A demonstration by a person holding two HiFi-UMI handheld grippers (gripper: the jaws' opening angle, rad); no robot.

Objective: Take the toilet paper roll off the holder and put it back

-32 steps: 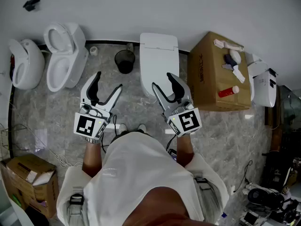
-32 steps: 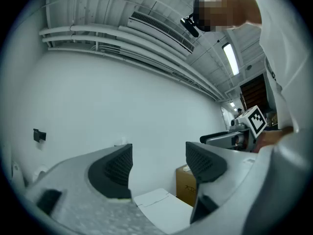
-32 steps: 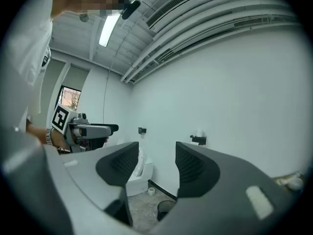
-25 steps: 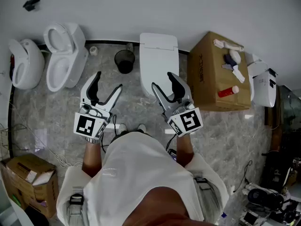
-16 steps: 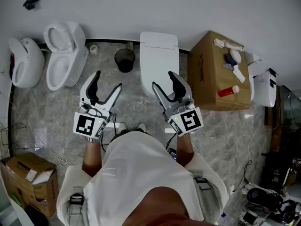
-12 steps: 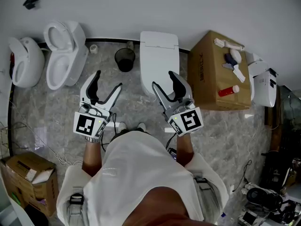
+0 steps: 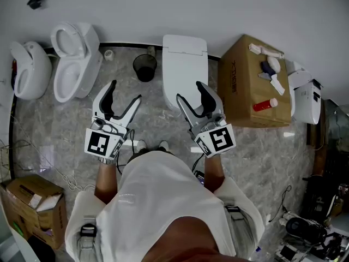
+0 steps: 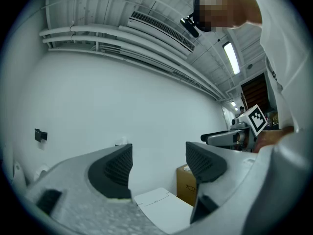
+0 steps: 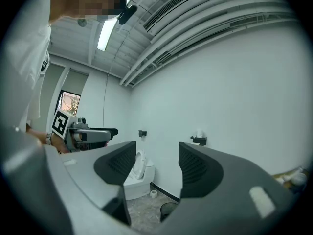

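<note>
Left gripper (image 7: pixel 124 91), right gripper (image 7: pixel 190 91) face wall, jaws spread, empty; roll (image 9: pixel 199 133) on holder (image 9: pixel 198 140) above toilet (image 7: pixel 185 64): pre-removal or already returned.

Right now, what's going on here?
A person stands facing the wall with a gripper in each hand. The left gripper and right gripper are both open and empty, held up over the floor. What looks like the toilet paper roll sits on its black holder on the wall, too small to be sure. Nothing is touched yet.
</note>
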